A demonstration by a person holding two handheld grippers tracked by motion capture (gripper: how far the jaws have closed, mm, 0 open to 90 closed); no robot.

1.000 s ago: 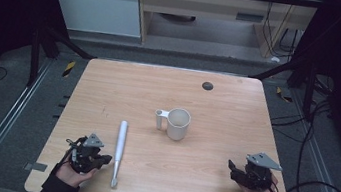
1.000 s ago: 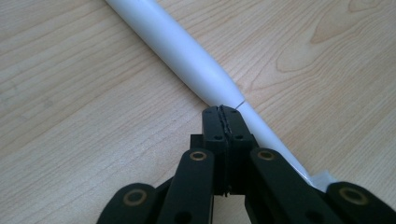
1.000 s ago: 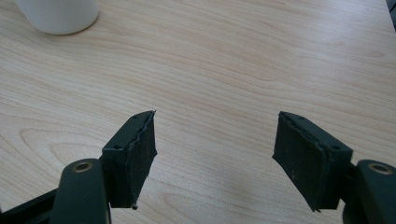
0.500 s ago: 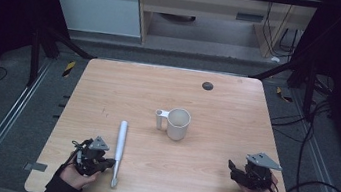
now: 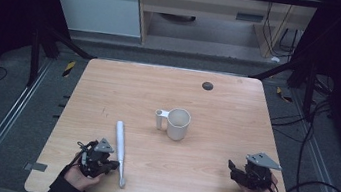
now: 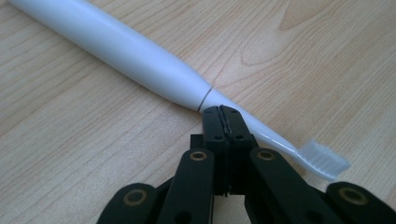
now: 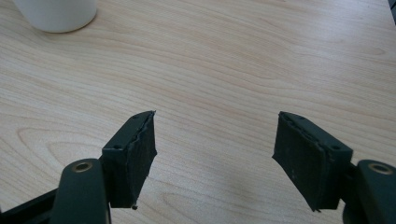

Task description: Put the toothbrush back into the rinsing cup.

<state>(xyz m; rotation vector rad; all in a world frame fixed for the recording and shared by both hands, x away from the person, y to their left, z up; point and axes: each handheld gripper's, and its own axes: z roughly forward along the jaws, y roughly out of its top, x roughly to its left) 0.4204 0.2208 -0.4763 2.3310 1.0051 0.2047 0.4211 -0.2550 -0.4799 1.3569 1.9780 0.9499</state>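
White mug (image 5: 177, 123) looks empty (interior dim); white toothbrush (image 5: 120, 149) lies flat beside the left gripper (image 6: 223, 114), jaws together; right gripper (image 7: 215, 140) gapes.

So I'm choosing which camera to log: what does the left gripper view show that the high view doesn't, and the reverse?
The left gripper view alone shows the bristles of the toothbrush, and the left gripper with its jaws shut, empty, in front of the brush's neck. The high view alone shows the mug, the right gripper, both hands and the floor. Both show the toothbrush lying on the wooden table.
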